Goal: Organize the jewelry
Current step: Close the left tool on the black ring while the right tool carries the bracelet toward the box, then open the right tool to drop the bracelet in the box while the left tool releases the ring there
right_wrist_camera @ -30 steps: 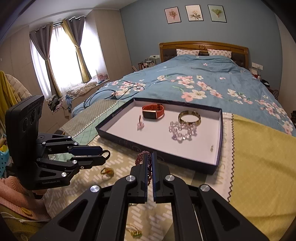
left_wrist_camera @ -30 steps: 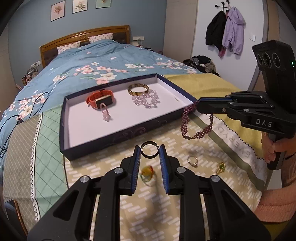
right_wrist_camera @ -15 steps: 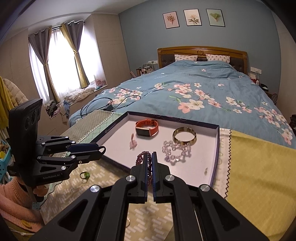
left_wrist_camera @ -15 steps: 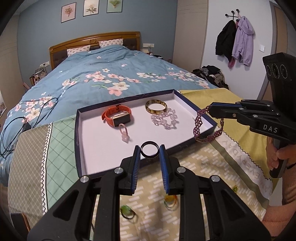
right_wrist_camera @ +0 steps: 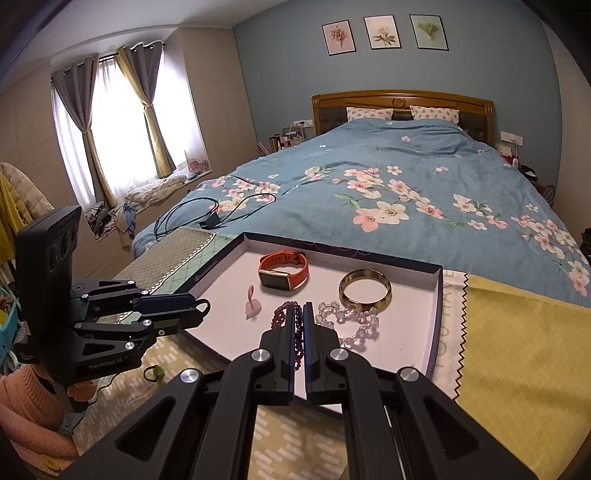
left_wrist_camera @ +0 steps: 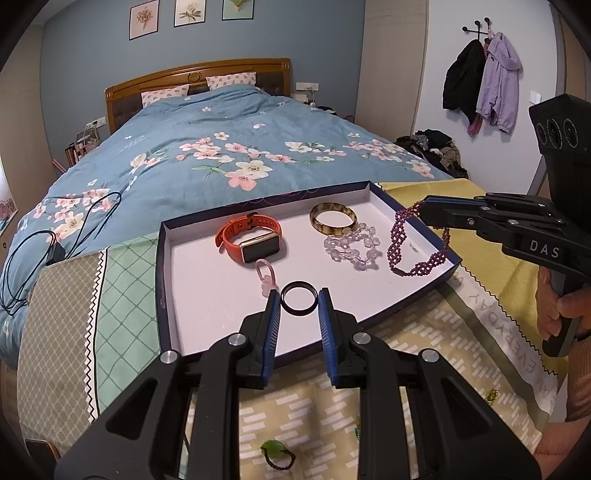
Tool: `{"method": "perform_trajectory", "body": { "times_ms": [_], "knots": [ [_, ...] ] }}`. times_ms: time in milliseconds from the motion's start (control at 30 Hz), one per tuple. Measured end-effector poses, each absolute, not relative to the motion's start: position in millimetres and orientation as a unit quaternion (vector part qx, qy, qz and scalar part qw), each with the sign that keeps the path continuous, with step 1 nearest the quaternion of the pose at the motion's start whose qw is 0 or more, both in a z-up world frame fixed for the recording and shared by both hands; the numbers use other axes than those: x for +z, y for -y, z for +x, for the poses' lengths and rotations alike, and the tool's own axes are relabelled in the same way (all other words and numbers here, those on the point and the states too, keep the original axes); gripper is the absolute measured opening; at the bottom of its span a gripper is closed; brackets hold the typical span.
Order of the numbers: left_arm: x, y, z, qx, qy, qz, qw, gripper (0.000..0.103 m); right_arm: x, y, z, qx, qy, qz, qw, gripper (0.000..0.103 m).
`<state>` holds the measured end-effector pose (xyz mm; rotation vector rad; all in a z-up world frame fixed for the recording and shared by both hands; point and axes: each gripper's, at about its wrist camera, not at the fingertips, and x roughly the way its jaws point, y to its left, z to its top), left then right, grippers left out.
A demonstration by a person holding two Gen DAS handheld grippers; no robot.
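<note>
Over the shallow navy-walled white-floored cardboard tray (left_wrist_camera: 162, 266), both grippers carried jewelry. Left gripper (left_wrist_camera: 298, 302) pinched a plain black ring (left_wrist_camera: 298, 303) between its blue pads, jaws narrow, above the tray's near half. Right gripper (right_wrist_camera: 300, 325) was clamped fully closed on a dark purple beaded bracelet (left_wrist_camera: 402, 240), which dangled over the tray's right side in the left wrist view.

On the tray floor lay an orange-strapped smartwatch with gold case (left_wrist_camera: 255, 242), an amber mottled bangle (left_wrist_camera: 332, 219), a clear crystal bead bracelet (left_wrist_camera: 352, 249) touching the bangle, and a small pink charm loop (left_wrist_camera: 266, 278) just beside the watch.

Tray sat on a yellow-green patterned cloth (left_wrist_camera: 424, 332) with a white zigzag-edged band reading "EVERYDAY". A green-stone ring (left_wrist_camera: 275, 454) lay on the cloth near the camera, well apart from the tray.

Behind it: bed with blue floral duvet (left_wrist_camera: 221, 147), wooden headboard (right_wrist_camera: 402, 101), black cable (right_wrist_camera: 207, 214) on the duvet, three framed botanical prints (right_wrist_camera: 384, 33) on a blue wall, curtained window (right_wrist_camera: 118, 122), coats on a wall hook (left_wrist_camera: 480, 77).

Right gripper body read "DAS"; left gripper body read "GenRobot.AI".
</note>
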<state>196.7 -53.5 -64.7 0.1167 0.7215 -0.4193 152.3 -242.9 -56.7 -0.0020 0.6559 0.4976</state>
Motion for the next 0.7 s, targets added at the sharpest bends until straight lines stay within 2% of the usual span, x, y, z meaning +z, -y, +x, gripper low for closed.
{"method": "perform_trajectory", "body": {
  "times_ms": [700],
  "knots": [
    [-82.3, 57.4, 225.2, -0.193, -0.375, 0.063, 0.904, 0.021, -77.6, 238.2, 190.4, 0.239, -0.349, 0.008, 0.906, 0.003]
  ]
}}
